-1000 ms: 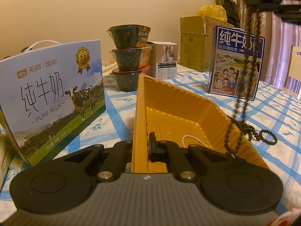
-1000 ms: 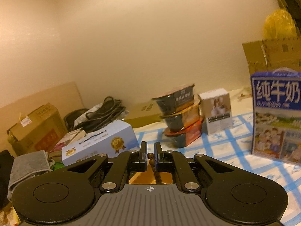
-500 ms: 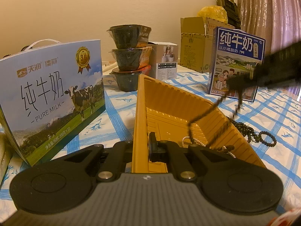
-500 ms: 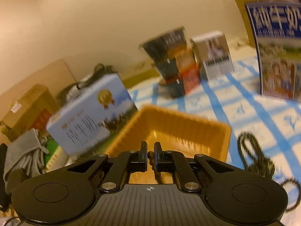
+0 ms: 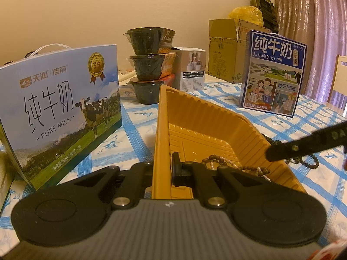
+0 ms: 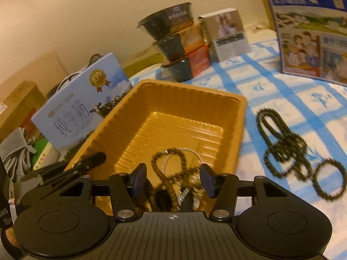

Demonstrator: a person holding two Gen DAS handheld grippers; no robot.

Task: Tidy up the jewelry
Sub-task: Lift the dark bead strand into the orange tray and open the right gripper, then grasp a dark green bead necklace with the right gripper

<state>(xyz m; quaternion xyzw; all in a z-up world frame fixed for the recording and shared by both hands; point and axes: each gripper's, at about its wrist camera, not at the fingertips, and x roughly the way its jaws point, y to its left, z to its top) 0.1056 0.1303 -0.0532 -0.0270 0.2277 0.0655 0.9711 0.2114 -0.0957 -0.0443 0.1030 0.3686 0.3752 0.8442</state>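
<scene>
Lying in yellow tray (image 6: 236,117), below spread right gripper (image 6: 173,181) jaws: brown bead necklace (image 6: 171,173); left gripper (image 5: 164,169) jaws clamping tray wall; black bead strand (image 6: 290,151) on bench (image 6: 282,86).

Home dining area. Landmark: table with blue-checked cloth (image 5: 138,127). On it: milk cartons (image 5: 63,110) (image 5: 274,73), stacked instant-noodle bowls (image 5: 150,65), a small white product box (image 5: 193,71). At its far edge, an open cardboard box (image 5: 225,49). Right of the table, pink curtains (image 5: 321,21) and a chair back (image 5: 340,75). Beyond its left end, more cardboard boxes (image 6: 19,106).
</scene>
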